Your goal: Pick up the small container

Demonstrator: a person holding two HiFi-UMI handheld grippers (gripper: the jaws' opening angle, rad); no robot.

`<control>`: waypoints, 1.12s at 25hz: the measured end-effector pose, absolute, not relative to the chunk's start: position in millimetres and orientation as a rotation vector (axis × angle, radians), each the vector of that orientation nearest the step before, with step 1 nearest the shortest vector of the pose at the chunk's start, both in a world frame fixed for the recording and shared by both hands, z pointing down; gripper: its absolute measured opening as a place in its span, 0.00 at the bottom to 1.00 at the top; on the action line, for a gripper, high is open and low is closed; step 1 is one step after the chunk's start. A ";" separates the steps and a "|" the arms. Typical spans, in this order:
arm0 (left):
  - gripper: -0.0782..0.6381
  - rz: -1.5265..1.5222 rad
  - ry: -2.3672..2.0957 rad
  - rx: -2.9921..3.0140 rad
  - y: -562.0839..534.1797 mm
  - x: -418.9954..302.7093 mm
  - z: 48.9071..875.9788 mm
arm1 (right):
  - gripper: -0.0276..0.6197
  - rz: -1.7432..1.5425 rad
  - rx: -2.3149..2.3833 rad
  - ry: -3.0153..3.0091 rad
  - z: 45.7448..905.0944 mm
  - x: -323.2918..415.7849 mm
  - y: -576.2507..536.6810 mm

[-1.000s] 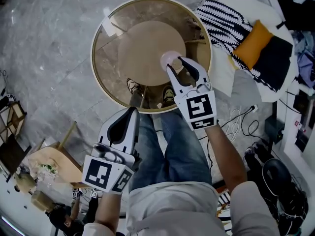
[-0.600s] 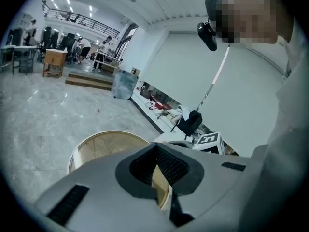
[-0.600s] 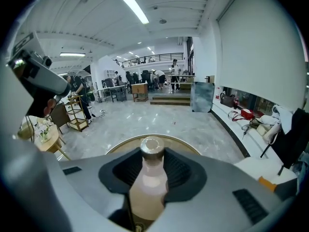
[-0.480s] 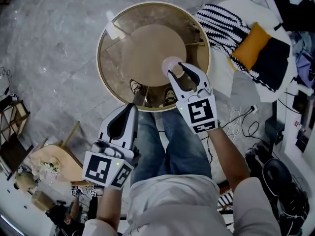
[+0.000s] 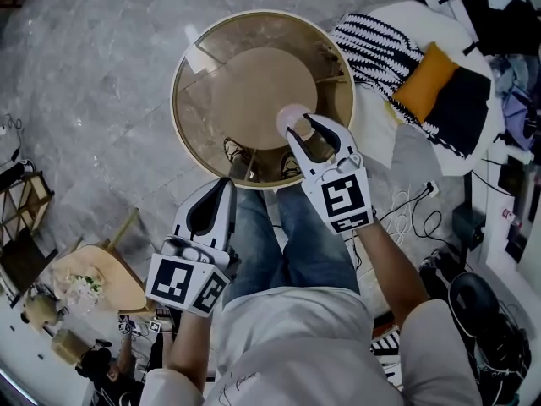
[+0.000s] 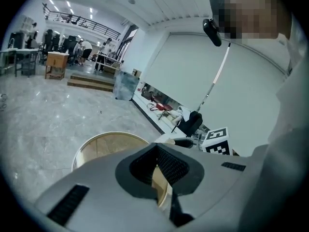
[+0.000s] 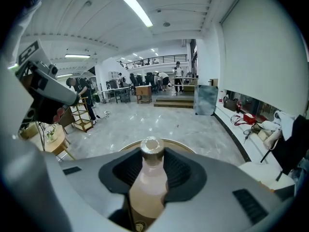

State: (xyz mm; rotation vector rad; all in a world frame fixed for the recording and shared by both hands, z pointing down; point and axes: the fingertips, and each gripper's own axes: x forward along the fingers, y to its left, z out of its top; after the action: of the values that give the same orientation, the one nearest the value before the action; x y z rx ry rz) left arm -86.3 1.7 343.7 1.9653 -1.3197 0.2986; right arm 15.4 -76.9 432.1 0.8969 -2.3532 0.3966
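Note:
The small container [image 5: 291,117] is a pale pink bottle with a round cap, over the near right part of the round wooden table [image 5: 194,100]. My right gripper [image 5: 300,125] is shut on it. In the right gripper view the bottle [image 7: 148,182] stands upright between the dark pads [image 7: 179,170], which press on both its sides. My left gripper [image 5: 221,191] is shut and holds nothing, low over the person's left leg and clear of the table. In the left gripper view its tips [image 6: 157,148] meet, with the table's rim [image 6: 96,146] beyond them.
A seat with a striped blanket and an orange cushion [image 5: 427,79] stands right of the table. Cables [image 5: 414,205] lie on the grey floor nearby. A small wooden side table [image 5: 93,277] is at the lower left. The person's jeans [image 5: 287,244] fill the middle.
The right gripper with the bottle has drawn slightly toward the table's near edge. The left gripper has barely moved; the view itself has shifted a little.

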 end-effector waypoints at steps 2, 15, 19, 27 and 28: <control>0.13 0.294 -1.326 1.965 4.6 -85.2 338.3 | 0.27 0.393 0.889 -2.358 423.4 17.2 -72.5; 0.13 0.243 -1.348 1.992 16.9 -66.3 302.9 | 0.27 0.352 0.778 -2.401 378.3 19.9 -41.8; 0.13 0.231 -1.358 1.997 18.1 -64.3 292.2 | 0.27 0.351 0.754 -2.421 363.5 17.1 -39.2; 0.13 0.213 -1.379 2.001 19.9 -58.9 275.5 | 0.27 0.332 0.716 -2.455 337.5 15.2 -36.4; 0.13 0.213 -1.382 2.001 20.0 -58.2 274.0 | 0.27 0.330 0.710 -2.456 334.9 15.8 -35.9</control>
State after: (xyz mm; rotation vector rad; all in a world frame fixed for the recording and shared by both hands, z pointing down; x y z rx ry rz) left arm -58.2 20.0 274.0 2.0010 -1.3818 0.2127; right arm 15.8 -35.9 334.9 0.7104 -2.4561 0.3297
